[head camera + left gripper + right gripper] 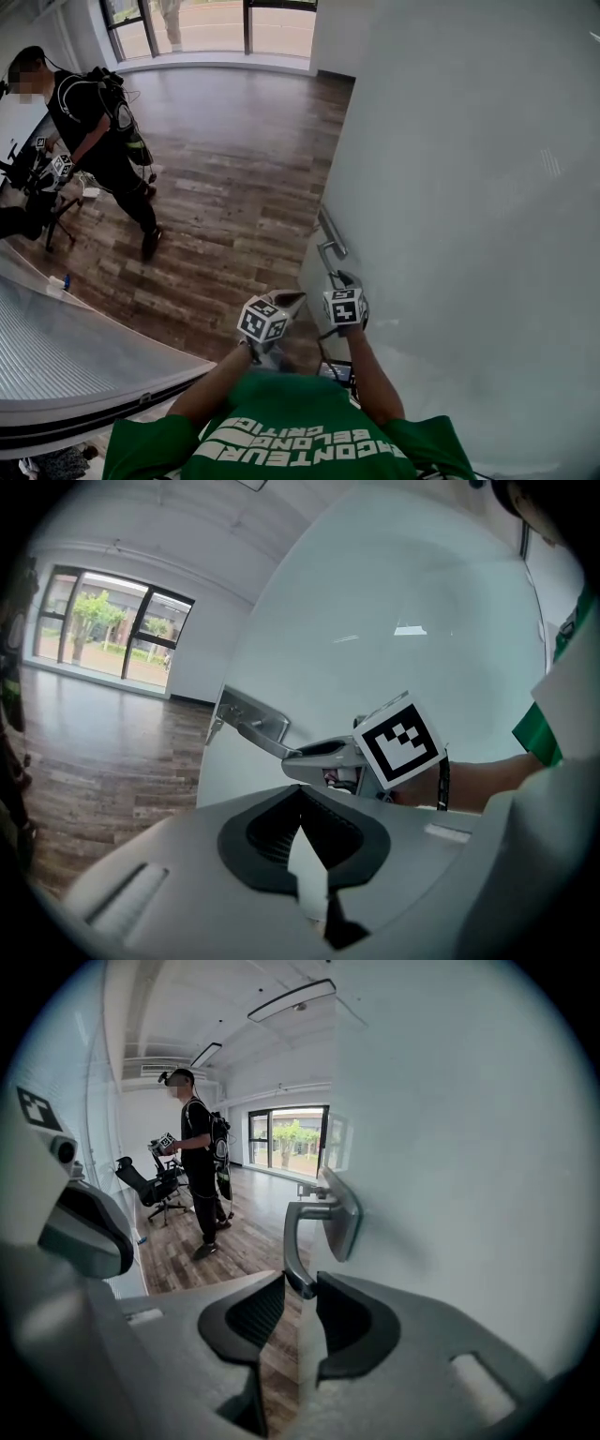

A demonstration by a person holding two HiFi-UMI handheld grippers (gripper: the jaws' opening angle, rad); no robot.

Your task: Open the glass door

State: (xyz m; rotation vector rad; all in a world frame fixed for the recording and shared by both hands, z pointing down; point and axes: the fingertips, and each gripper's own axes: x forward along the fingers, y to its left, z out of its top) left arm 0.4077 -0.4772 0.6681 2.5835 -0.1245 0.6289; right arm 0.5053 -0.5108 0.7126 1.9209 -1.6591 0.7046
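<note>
The door (469, 187), filling the frame's right, looks heavy and stiff, best pulled by its slippery metal handle (296, 1232), whose tip the right tool (300, 1286) pinches; the left tool (302, 808) is narrowed, empty.

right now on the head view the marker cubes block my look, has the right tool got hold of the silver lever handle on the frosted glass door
observer: Yes. The right gripper view shows the right tool closed on the free end of the silver lever handle.
operator: and the left tool, is it holding anything
observer: No. The left gripper view shows the left tool shut with nothing between its pads, held short of the handle and not touching it.
</note>
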